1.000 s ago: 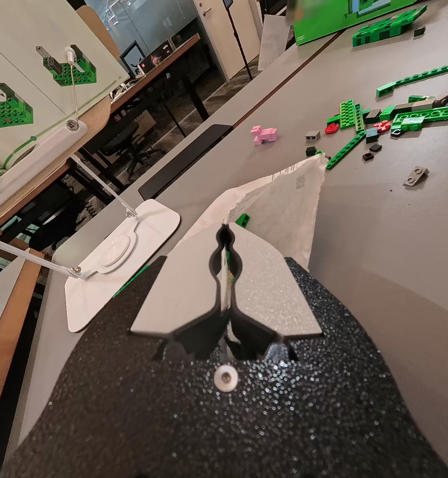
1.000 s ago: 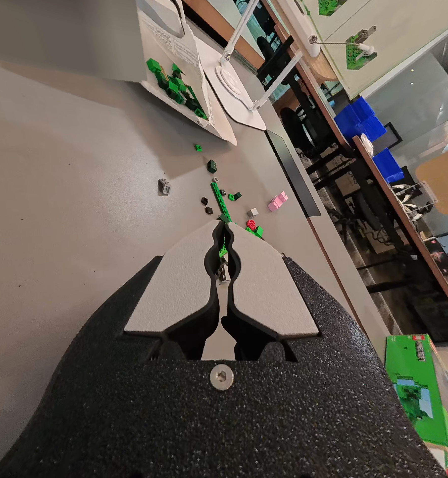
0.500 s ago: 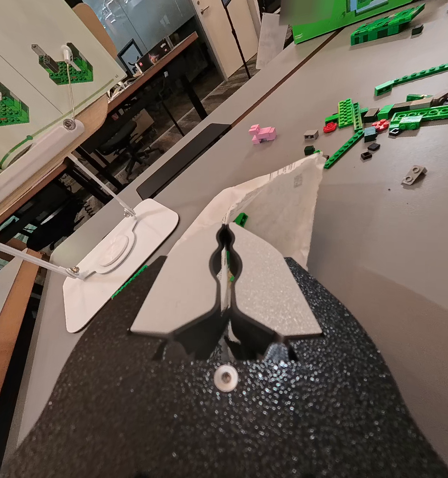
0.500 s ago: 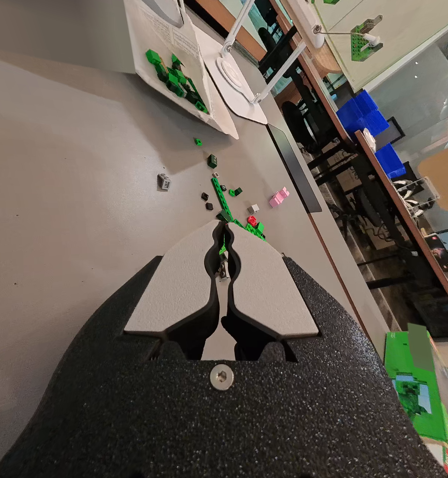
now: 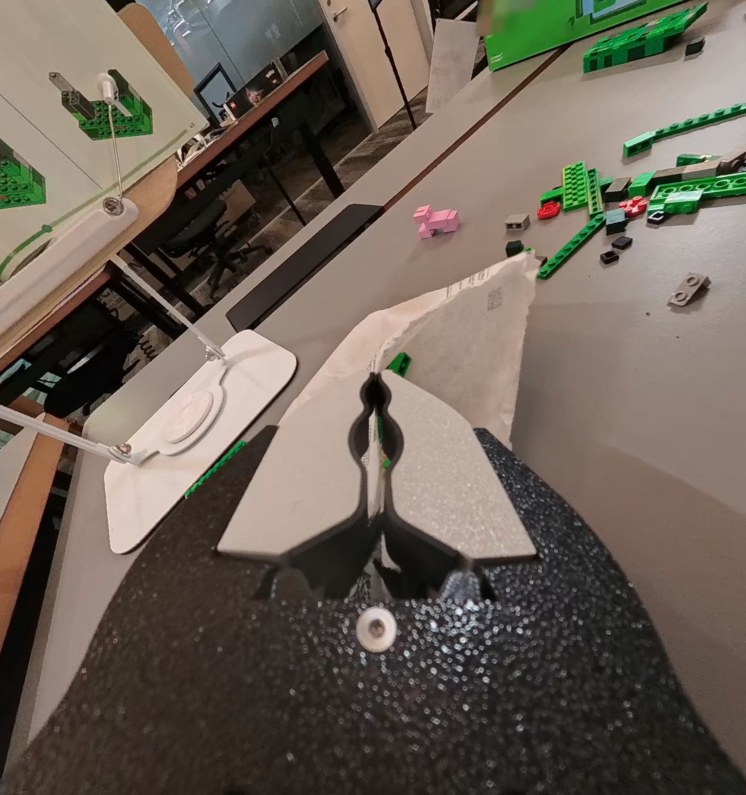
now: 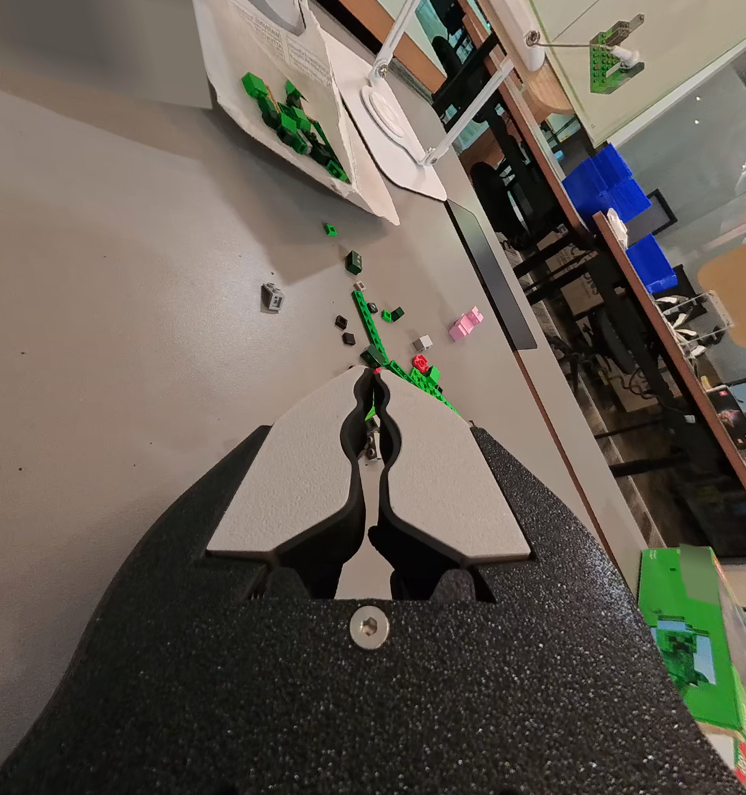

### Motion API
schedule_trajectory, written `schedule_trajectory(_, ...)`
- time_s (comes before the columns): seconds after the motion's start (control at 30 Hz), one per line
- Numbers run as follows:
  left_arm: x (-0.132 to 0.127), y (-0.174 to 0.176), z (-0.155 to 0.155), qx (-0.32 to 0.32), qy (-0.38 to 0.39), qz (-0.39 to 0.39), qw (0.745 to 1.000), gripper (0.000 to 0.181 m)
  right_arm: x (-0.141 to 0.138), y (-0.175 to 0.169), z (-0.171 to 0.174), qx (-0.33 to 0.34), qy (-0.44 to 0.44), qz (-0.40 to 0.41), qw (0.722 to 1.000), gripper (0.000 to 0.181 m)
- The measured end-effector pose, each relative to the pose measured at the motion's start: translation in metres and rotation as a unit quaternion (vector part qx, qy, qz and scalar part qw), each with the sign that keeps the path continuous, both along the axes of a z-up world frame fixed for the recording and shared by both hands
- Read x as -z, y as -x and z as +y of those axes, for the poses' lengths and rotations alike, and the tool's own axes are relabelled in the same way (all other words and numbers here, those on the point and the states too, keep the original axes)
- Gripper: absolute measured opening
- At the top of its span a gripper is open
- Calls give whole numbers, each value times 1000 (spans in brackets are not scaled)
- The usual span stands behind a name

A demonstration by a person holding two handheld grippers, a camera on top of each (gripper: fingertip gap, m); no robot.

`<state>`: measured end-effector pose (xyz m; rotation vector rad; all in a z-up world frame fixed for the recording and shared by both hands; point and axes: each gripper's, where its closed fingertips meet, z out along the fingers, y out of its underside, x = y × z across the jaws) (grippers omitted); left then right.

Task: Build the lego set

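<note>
Two grippers, both closed: my left gripper (image 5: 377, 378) pinches the edge of the paper bag (image 5: 461, 344) and holds it tilted, mouth down toward the table (image 5: 620, 430); my right gripper (image 6: 373, 374) is closed on nothing, I judge, above the loose bricks (image 6: 369, 320). Green pieces (image 6: 295, 122) sit inside the bag, a few already spilled. To empty it well, I'd tip gently and low, so pieces slide out near the pile rather than bounce off the edge.
</note>
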<state>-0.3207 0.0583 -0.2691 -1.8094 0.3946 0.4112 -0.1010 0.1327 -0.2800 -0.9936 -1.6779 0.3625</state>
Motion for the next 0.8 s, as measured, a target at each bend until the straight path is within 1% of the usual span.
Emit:
schedule_trajectory(0.4,0,-1,0,1,1,1,1000,0,0,0,1,2,4,1,1000,0)
schedule_trajectory(0.53,0,0,0,0,0,2,1000,0,-13,-6,20,60,-5,38,997,0)
schedule_trajectory(0.63,-1,0,-1,-2,-2,3,1000,0,-19,-12,33,98,10,60,993,1)
schedule_trajectory(0.8,-1,0,-1,-2,-2,2,1000,0,-17,-15,42,123,20,57,991,1)
